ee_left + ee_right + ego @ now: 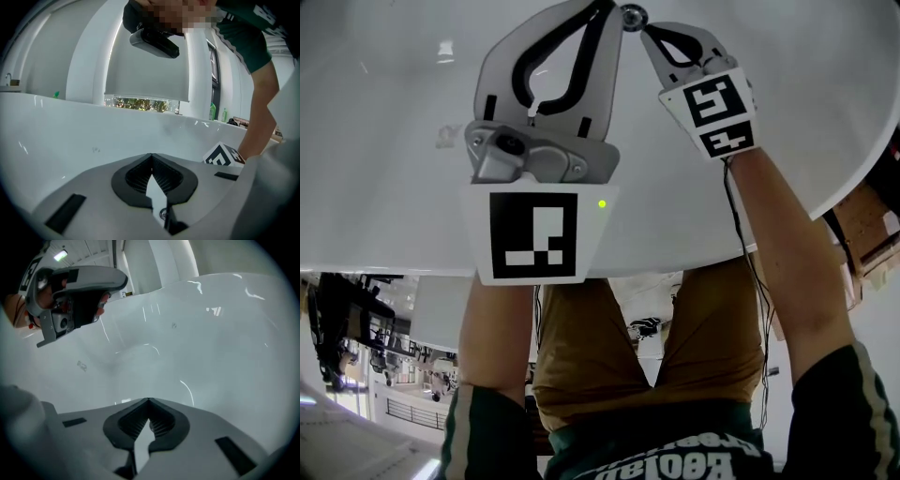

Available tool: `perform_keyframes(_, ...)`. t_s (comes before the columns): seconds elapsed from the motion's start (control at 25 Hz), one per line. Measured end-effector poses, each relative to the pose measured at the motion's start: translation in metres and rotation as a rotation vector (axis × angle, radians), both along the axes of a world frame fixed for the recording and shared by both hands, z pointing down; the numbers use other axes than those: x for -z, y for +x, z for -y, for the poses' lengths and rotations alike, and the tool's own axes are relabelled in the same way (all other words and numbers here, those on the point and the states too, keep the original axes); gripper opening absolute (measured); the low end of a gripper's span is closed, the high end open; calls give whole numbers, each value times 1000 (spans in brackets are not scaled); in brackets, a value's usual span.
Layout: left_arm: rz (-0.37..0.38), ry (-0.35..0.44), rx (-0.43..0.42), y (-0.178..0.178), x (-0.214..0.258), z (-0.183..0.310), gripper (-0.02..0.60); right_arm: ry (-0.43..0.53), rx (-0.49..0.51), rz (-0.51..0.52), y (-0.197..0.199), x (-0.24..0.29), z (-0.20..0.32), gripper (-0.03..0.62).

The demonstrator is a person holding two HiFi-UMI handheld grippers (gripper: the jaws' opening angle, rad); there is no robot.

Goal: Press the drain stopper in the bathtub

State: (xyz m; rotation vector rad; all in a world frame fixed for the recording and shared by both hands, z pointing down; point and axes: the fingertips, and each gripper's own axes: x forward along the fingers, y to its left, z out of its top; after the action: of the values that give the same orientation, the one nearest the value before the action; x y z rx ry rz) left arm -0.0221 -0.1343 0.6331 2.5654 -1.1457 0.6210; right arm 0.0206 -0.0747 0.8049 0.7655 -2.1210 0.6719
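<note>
The drain stopper (633, 16) is a small round chrome knob on the white bathtub floor (384, 112), at the top of the head view. My left gripper (605, 7) reaches into the tub with its tips just left of the stopper, almost touching it. Its jaws are shut with nothing between them (151, 155). A small chrome disc (163, 214) shows through the gap behind the pads. My right gripper (648, 33) is just right of the stopper, also shut and holding nothing (149, 400).
The tub's curved white wall (211, 333) rises ahead of both grippers. Its rim (825, 202) runs across the head view, with the person's legs below it. Bottles (213, 112) stand on the far ledge. The left gripper (75, 291) shows in the right gripper view.
</note>
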Motion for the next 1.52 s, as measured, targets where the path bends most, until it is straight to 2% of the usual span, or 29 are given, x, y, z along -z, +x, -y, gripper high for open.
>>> perform_keyframes(0.36,13,-40,15,-15,-33,0,8,-37,94,-103,-5,-75,1,11)
perform_keyframes(0.56,9,-52,33,-23,-44,-5,8,-78,103,-167,2,-110,-3,11)
perform_keyframes(0.8,2,-65,40,-23,-55,-10,8,-100,143,-231,8,-132,-12,11)
perform_keyframes(1.16,-5,-105,95,-43,-70,-13,8,-113,210,-306,2,-167,-23,11)
perform_keyframes(1.52,0,-104,83,-39,-73,-14,8,-104,250,-335,-3,-177,-21,11)
